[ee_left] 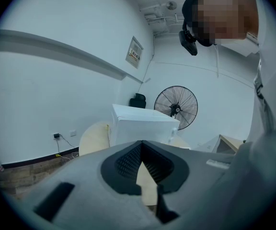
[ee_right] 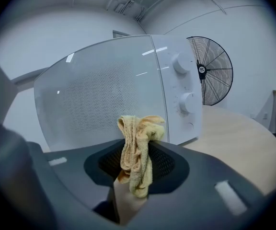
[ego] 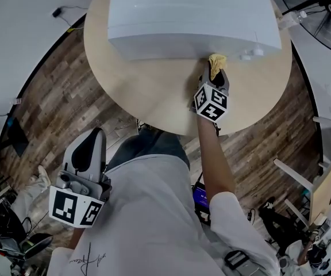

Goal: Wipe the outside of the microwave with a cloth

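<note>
Standing near the middle of the round wooden desk (ego: pixel 154 96), the white microwave (ego: pixel 194 16) turns its front toward the person, which leaves bare desk in front of it to reach across. A black floor fan (ego: pixel 326 7) stands behind the desk, off to the right, and plays no part here.

The glass door (ee_right: pixel 104 90) fills most of the right gripper view, with the control panel and its two round knobs (ee_right: pixel 180 63) just right of it. That view looks up at the door from low down, so I judge the lower front is what is being wiped.

The right tongs (ego: pixel 216 76) are stretched out over the desk with their tips at the microwave's bottom front edge. They are clamped on a yellow cloth (ee_right: pixel 137 152), pinched at its middle so a bunched wad stands proud of the tips. Held that way, the soft cloth and not the hard jaws should meet the casing. The wad sits close against the front, near the seam between door and panel. I cannot tell whether it touches.

The left tongs (ego: pixel 91 145) hang low beside the person's hip, well apart from the desk. Their jaws are together on nothing, parked out of the way, I would say, since one arm is enough for wiping.
</note>
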